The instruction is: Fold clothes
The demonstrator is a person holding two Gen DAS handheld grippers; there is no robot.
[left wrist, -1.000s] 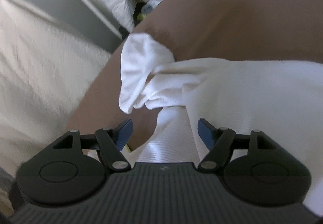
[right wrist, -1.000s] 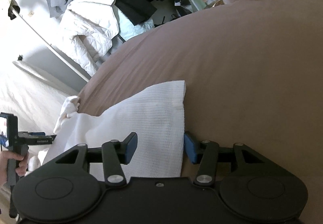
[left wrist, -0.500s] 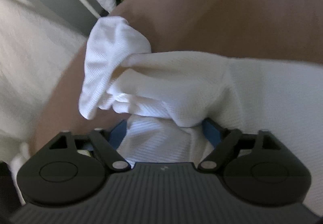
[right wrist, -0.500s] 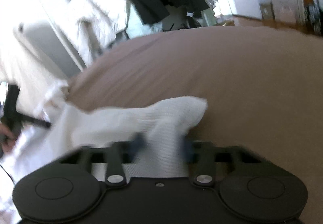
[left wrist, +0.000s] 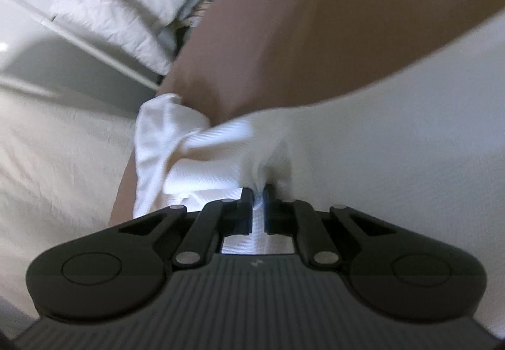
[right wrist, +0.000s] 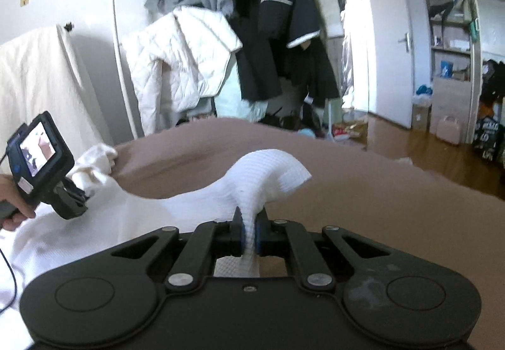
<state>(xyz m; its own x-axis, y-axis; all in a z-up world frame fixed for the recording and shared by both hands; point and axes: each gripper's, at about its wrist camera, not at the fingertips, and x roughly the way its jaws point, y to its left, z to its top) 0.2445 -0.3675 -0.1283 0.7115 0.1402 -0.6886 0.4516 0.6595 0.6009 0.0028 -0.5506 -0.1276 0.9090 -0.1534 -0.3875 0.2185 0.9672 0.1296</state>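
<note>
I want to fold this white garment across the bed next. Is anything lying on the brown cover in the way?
Nothing visible. Both the left gripper and right gripper are shut on the white garment, and the brown cover ahead looks bare.

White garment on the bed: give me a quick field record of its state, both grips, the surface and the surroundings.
garment: white waffle-knit garment, spread over the bed, two parts pinched
left gripper: shut on a bunched fold; jaws just closed
right gripper: shut on a corner, which is raised off the bed
surface: brown bedspread
surroundings: white quilted jacket and dark coats hanging beyond the bed
fold: not yet made
</note>
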